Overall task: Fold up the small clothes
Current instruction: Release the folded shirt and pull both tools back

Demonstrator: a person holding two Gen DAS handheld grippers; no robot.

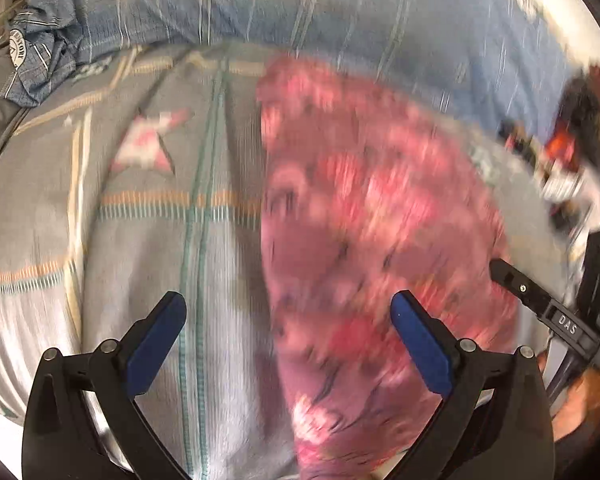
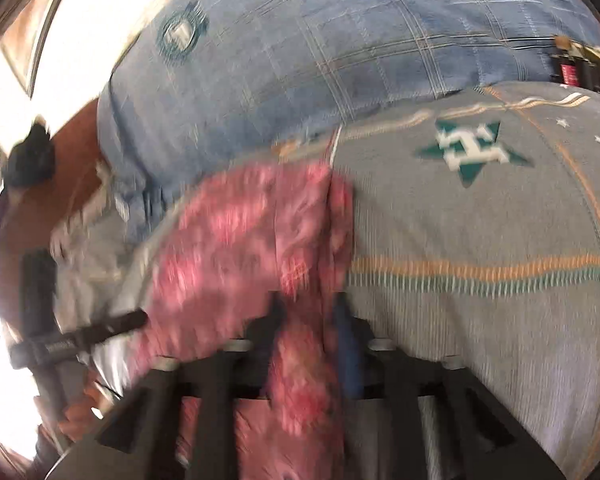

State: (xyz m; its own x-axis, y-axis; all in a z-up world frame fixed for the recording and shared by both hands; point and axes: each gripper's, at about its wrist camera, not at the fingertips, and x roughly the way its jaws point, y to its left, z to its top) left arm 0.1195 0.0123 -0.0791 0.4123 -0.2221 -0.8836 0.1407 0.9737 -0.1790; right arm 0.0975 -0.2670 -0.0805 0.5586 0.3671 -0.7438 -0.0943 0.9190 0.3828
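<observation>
A fold of the pink floral garment point(image 2: 236, 240) is seen between the right gripper point(image 2: 312, 316) fingers, grip uncertain through blur. The left gripper point(image 1: 288, 320) is spread empty above its left edge, the cloth stretched lengthwise away across the bed point(image 1: 140, 240)

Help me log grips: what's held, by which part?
Left hand-held gripper: nothing. A bunched edge of the pink cloth lies inside the right hand-held gripper; grip unclear.
</observation>
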